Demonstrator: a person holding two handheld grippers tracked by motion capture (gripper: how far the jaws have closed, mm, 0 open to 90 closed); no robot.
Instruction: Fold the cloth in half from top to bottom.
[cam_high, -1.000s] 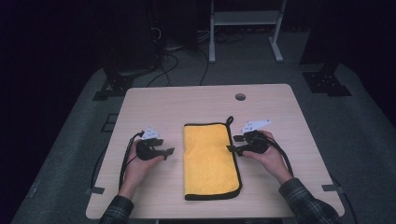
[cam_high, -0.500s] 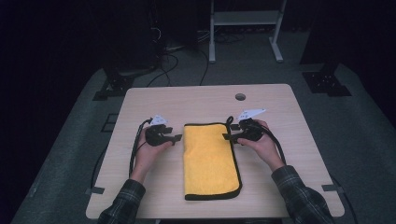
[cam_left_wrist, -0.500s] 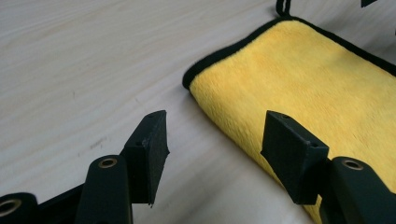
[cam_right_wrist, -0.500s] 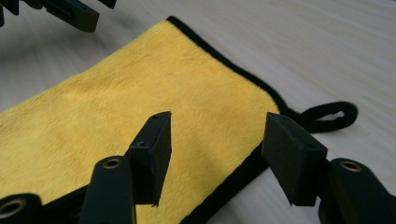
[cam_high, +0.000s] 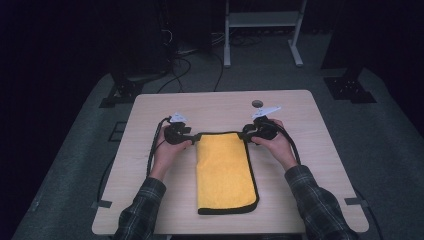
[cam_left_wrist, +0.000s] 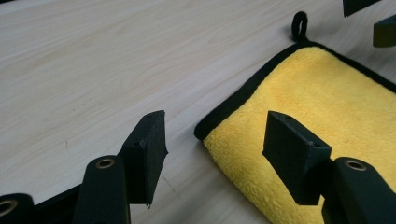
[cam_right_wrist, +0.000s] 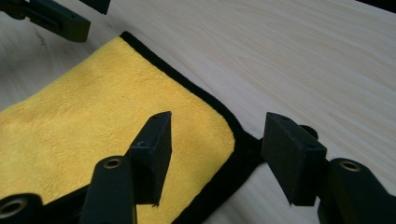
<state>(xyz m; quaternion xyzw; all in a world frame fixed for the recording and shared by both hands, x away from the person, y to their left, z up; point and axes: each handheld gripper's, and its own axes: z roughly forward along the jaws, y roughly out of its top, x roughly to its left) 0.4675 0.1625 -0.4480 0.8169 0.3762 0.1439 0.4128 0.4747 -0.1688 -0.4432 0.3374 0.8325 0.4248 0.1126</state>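
Note:
A folded yellow towel (cam_high: 225, 172) with black trim lies lengthwise in the middle of the wooden table (cam_high: 210, 107). My left gripper (cam_high: 191, 138) is at its far left corner, open. In the left gripper view the jaws (cam_left_wrist: 217, 140) straddle that corner of the towel (cam_left_wrist: 322, 102), just above the table. My right gripper (cam_high: 248, 134) is at the far right corner, also open. In the right gripper view its jaws (cam_right_wrist: 217, 140) straddle the black-edged corner of the towel (cam_right_wrist: 93, 126). A black hanging loop (cam_left_wrist: 299, 25) sticks out at the far right corner.
A round cable hole (cam_high: 257, 104) sits in the table beyond the right gripper. Black cables trail from both grippers off the table's sides. A white stand (cam_high: 260, 30) and dark equipment are on the floor behind the table.
Both grippers have moved away from the person and inward, from beside the towel's long edges to its two far corners. Both have stayed open.

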